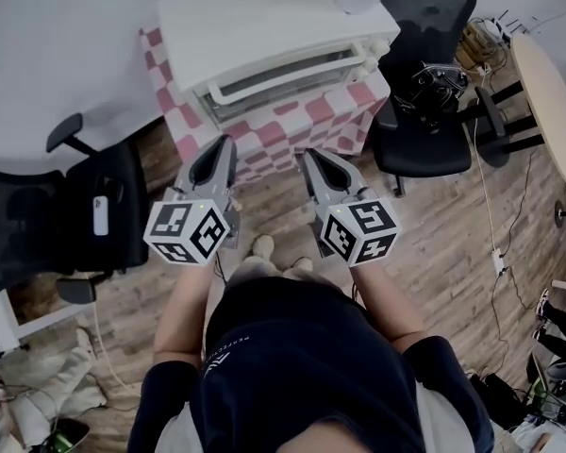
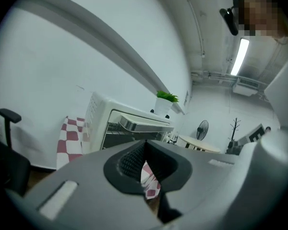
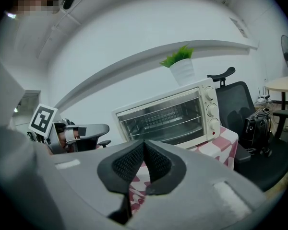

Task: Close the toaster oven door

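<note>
Ahead of both jaw tips, and a little above them from where I watch, stands the toaster oven (image 1: 274, 31), on a stand draped with a red-and-white checkered cloth (image 1: 307, 121). Its glass door (image 3: 163, 120) sits upright against the front, the handle bar (image 1: 292, 74) running along its upper edge, so I read it as closed.

My left gripper (image 1: 224, 145) has its jaws clenched together with nothing between them; its own view shows the ribbed pads (image 2: 132, 159) meeting at the tip, with only a strip of checkered cloth seen past them. My right gripper (image 1: 311, 157) is clamped the same way, pads touching and empty. Both tips point at the cloth-covered front of the stand, near it but apart from the oven. The two grippers sit side by side, the left one toward the oven's left end.

Beyond the jaws, on top of the oven's right end, rests a white pot with a green plant (image 3: 182, 68). To the right of the right jaws is a black office chair (image 1: 424, 125); left of the left jaws, another black chair (image 1: 85, 215).
</note>
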Motion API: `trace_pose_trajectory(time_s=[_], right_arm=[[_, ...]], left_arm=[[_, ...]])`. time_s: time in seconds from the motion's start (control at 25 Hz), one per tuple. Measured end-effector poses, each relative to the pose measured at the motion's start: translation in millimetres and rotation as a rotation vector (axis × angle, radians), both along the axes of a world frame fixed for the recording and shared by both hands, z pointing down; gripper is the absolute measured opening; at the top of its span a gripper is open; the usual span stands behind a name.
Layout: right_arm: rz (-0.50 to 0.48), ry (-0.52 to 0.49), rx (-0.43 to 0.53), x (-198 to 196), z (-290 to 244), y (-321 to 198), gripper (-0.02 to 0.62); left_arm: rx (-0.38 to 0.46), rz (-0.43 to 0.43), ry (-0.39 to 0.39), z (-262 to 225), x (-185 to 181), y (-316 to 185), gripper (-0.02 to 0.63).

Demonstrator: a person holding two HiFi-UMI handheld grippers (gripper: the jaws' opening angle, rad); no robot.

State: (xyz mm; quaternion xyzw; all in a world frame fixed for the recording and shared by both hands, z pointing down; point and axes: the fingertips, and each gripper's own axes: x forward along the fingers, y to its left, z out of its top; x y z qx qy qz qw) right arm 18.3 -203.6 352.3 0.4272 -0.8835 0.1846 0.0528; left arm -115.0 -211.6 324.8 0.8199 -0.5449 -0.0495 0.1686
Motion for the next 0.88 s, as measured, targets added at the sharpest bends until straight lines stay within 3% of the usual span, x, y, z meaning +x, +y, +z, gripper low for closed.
trace_pose_trajectory(time_s=[0.2, 0.48, 0.88], right_arm=[[0.016, 0.006, -0.003, 2, 0, 7, 0.002], [0.034, 0.011, -0.005, 9, 1, 14, 0.002], [0.064, 0.011, -0.014, 17, 1, 18, 0.002]], left_arm=[[0.02, 0.003, -0.144, 0, 2, 12, 0.015], [0.036, 0.025, -0.277, 1, 9, 23, 0.015], [0.035, 0.04, -0.371, 9, 8, 33, 0.015]])
